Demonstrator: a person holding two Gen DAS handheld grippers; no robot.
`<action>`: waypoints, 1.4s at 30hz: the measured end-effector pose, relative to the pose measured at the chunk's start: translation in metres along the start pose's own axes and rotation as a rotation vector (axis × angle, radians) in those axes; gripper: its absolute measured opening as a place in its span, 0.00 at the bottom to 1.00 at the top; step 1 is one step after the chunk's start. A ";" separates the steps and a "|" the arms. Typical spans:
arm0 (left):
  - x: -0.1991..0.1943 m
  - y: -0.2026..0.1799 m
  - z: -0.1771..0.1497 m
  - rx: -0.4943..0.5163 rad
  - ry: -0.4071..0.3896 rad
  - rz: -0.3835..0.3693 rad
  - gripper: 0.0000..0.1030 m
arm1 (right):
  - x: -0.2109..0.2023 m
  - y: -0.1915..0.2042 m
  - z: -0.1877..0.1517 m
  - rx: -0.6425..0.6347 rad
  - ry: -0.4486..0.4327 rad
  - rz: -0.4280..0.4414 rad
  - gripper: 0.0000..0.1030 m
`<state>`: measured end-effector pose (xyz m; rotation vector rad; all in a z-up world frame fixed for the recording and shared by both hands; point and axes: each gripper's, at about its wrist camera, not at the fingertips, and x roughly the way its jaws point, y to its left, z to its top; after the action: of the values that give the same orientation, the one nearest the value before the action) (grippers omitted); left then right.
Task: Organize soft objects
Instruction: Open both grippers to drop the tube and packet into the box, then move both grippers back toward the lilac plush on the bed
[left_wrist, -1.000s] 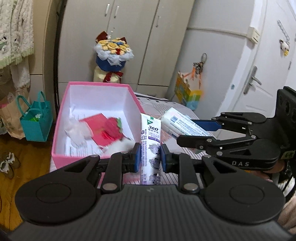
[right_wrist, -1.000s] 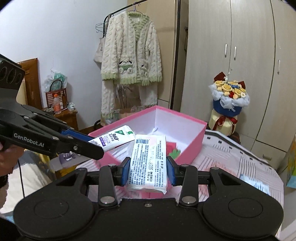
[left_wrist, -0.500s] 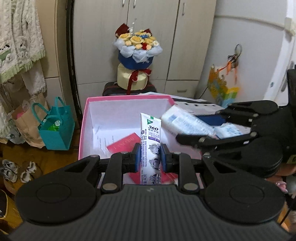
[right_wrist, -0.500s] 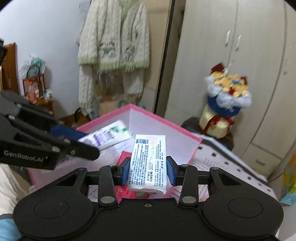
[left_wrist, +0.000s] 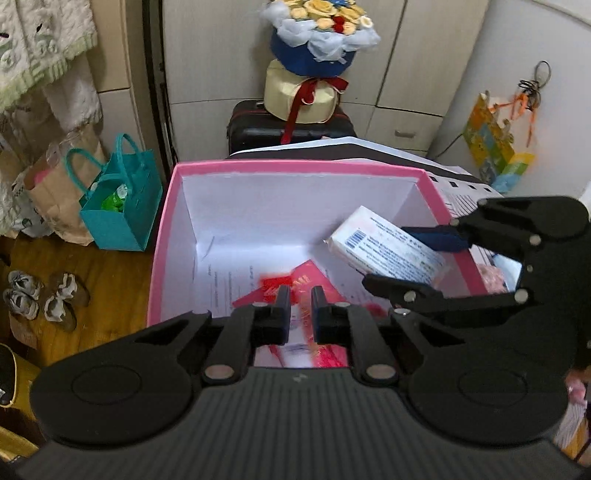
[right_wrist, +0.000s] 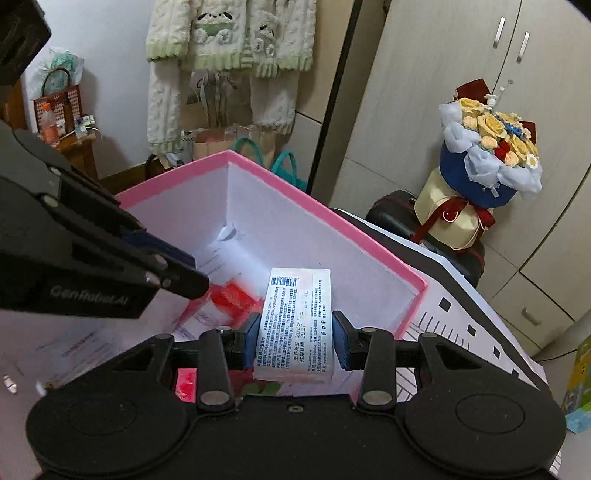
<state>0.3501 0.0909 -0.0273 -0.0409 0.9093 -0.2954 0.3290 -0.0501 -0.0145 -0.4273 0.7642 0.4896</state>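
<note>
An open pink box (left_wrist: 295, 166) with white walls holds red cards (left_wrist: 314, 280) and printed paper. My left gripper (left_wrist: 297, 295) hangs over the box's near part, its jaws closing to a narrow gap with nothing between them. Beneath its fingers there is only a blurred white and red shape. My right gripper (right_wrist: 295, 332) is shut on a white wipes pack (right_wrist: 295, 325) with a barcode and holds it over the box's right side. The left wrist view shows that pack (left_wrist: 388, 247) between the right gripper's fingers (left_wrist: 436, 236). The left gripper (right_wrist: 192, 273) also reaches in from the left of the right wrist view.
The box (right_wrist: 314, 201) sits on a patterned sheet (right_wrist: 461, 306). Behind it a flower bouquet (left_wrist: 317, 37) stands on a black suitcase (left_wrist: 255, 125) in front of wardrobe doors. On the wooden floor to the left are a teal bag (left_wrist: 122, 206) and shoes (left_wrist: 37, 299). Knitted clothes (right_wrist: 229, 37) hang nearby.
Both grippers moved forward and down over the box. The white tube that the left gripper held is gone from its jaws, which have narrowed. The right gripper still holds the pack.
</note>
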 end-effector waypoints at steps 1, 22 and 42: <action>0.003 0.002 0.001 -0.011 0.012 -0.006 0.10 | 0.002 0.000 0.000 0.003 0.006 0.006 0.43; -0.100 -0.023 -0.043 0.147 -0.071 -0.005 0.57 | -0.093 0.004 -0.034 0.119 -0.095 0.097 0.62; -0.212 -0.076 -0.132 0.294 -0.111 -0.046 0.95 | -0.212 0.043 -0.095 0.084 -0.168 0.178 0.93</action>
<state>0.1065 0.0874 0.0670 0.1920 0.7484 -0.4626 0.1216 -0.1215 0.0726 -0.2371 0.6607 0.6494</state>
